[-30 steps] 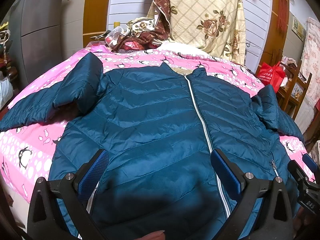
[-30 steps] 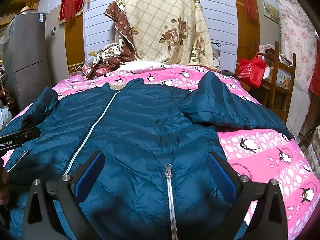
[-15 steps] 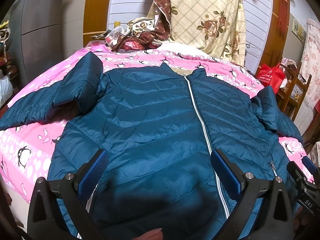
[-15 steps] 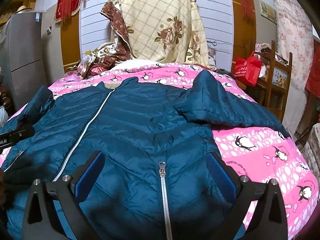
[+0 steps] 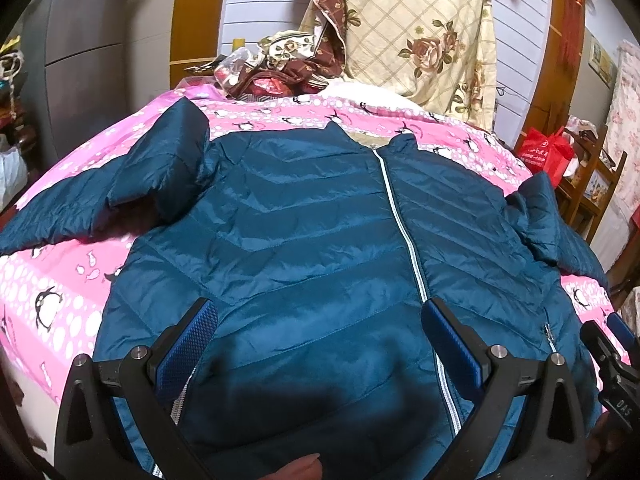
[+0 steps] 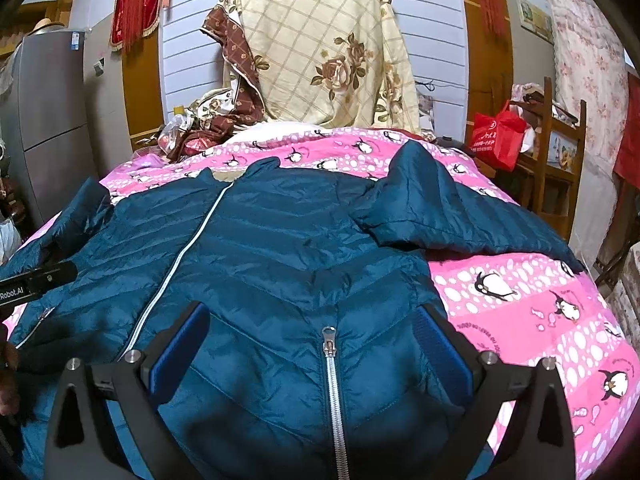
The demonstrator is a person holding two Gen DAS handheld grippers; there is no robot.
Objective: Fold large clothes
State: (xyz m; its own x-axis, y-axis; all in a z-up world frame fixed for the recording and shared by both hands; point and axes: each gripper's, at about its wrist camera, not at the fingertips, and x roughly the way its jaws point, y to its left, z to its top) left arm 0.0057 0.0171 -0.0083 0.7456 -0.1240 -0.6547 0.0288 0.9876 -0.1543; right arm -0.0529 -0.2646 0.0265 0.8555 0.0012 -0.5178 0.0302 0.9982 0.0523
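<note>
Clearly both grippers hover wide apart over the near hem of the teal quilted puffer jacket [image 5: 304, 240], spread zipped-up on the pink penguin-print bedcover [image 6: 532, 312]. Left gripper [image 5: 320, 340] and right gripper [image 6: 312, 344] should pinch hem corners evenly, gathering both layers before folding farward.

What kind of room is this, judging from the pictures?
Probably a bedroom in a home: the blue jacket lies on a bed with a pink penguin cover, a floral quilt hangs behind, and a wooden shelf stands alongside.
</note>
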